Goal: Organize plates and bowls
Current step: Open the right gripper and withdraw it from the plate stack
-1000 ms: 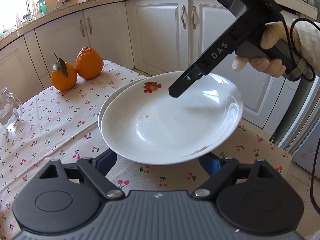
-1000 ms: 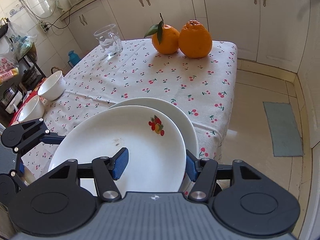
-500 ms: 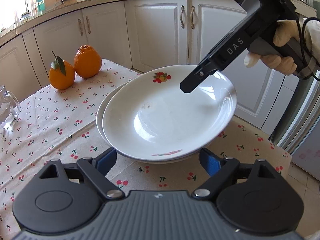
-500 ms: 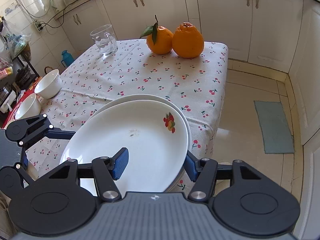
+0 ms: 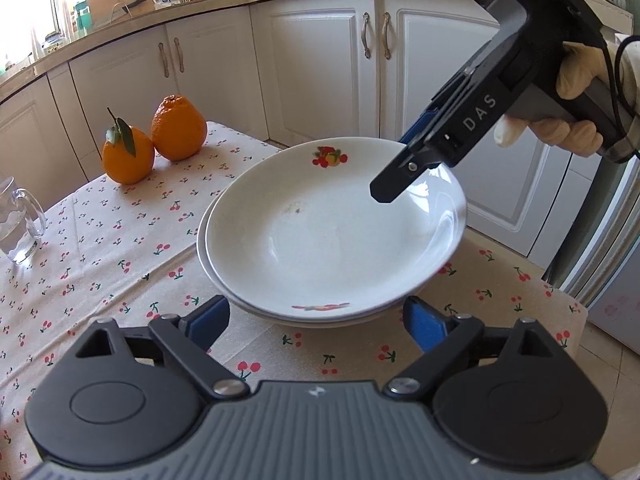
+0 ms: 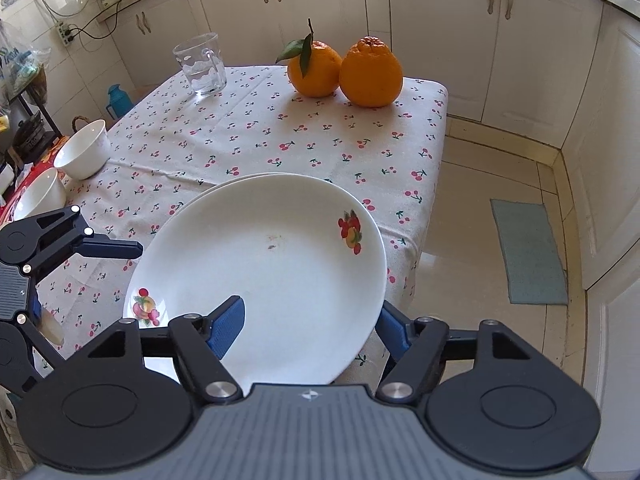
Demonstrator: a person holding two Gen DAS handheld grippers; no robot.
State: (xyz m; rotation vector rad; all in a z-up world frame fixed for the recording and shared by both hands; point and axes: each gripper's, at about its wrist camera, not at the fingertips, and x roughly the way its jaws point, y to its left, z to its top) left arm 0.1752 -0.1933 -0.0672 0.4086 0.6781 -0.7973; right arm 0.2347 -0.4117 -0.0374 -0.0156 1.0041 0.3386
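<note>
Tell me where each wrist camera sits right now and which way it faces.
Left wrist: behind the open left gripper, facing the stacked plates and cabinets; the right gripper and gloved hand show.
Right wrist: behind the right gripper, whose jaws straddle the top plate's rim, facing the table's far end; the left gripper shows at left.
Shared: plates, oranges, glass mug.
</note>
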